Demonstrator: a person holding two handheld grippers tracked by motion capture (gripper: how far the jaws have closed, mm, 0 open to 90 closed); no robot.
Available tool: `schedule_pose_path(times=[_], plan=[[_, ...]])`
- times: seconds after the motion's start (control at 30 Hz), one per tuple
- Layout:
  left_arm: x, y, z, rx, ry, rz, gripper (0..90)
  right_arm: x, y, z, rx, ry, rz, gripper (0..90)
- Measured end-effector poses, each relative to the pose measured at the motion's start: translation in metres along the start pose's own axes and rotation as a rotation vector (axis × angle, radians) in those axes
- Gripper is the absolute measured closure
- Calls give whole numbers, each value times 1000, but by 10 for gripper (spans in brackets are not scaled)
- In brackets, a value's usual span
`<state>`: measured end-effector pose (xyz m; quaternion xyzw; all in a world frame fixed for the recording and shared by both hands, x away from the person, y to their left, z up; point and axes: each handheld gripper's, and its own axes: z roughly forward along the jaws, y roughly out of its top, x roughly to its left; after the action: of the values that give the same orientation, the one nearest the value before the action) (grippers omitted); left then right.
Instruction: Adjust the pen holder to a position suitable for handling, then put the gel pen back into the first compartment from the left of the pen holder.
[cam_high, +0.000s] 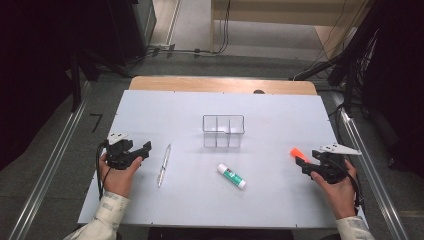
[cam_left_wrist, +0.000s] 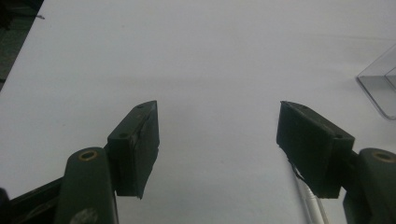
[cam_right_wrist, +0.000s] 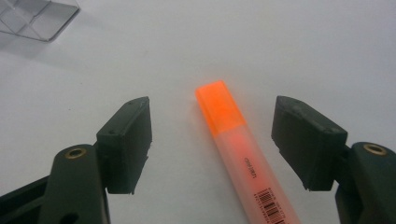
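White rectangular table top (cam_high: 280, 200) with a bare wooden strip along its far edge, lit evenly. Near the left edge, left gripper (cam_high: 141, 151), black, in a hand with a pale cuffed sleeve; jaws spread wide, nothing between the pads, bare white surface beyond them in the left gripper view (cam_left_wrist: 217, 135). Just beside it toward the middle, a slim clear-barrelled pen (cam_high: 163, 165), lying lengthwise, untouched, its tip peeking past the right-hand jaw in the left gripper view (cam_left_wrist: 312, 205). Near the right edge, right gripper (cam_high: 303, 166), black with a grey three-cornered plate on top, jaws likewise spread wide. Between those open jaws, flat on the table, an orange highlighter with a bright orange cap and a paler translucent barrel bearing a barcode (cam_right_wrist: 236, 140); pads apart from it on both sides, no contact visible. Same highlighter seen from above as an orange end poking out just ahead of the right gripper (cam_high: 296, 152). At the centre of the table toward the far side, a clear plastic organiser box with three compartments (cam_high: 223, 131), upright. Nearer than the box, well apart from both grippers, a white glue stick with a green label (cam_high: 231, 176), lying at a slant.
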<state>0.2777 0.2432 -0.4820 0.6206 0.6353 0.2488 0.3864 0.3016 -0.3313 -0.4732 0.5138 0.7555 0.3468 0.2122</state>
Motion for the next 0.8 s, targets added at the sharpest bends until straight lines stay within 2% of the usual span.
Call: schedule_pose_path(times=[0.33, 0.8], plan=[[-5, -1, 0, -5, -19, 6, 300, 0, 0, 0, 0, -2, 1, 274], [-18, -5, 6, 22, -35, 55, 300, 2, 1, 2, 0, 0, -7, 272]])
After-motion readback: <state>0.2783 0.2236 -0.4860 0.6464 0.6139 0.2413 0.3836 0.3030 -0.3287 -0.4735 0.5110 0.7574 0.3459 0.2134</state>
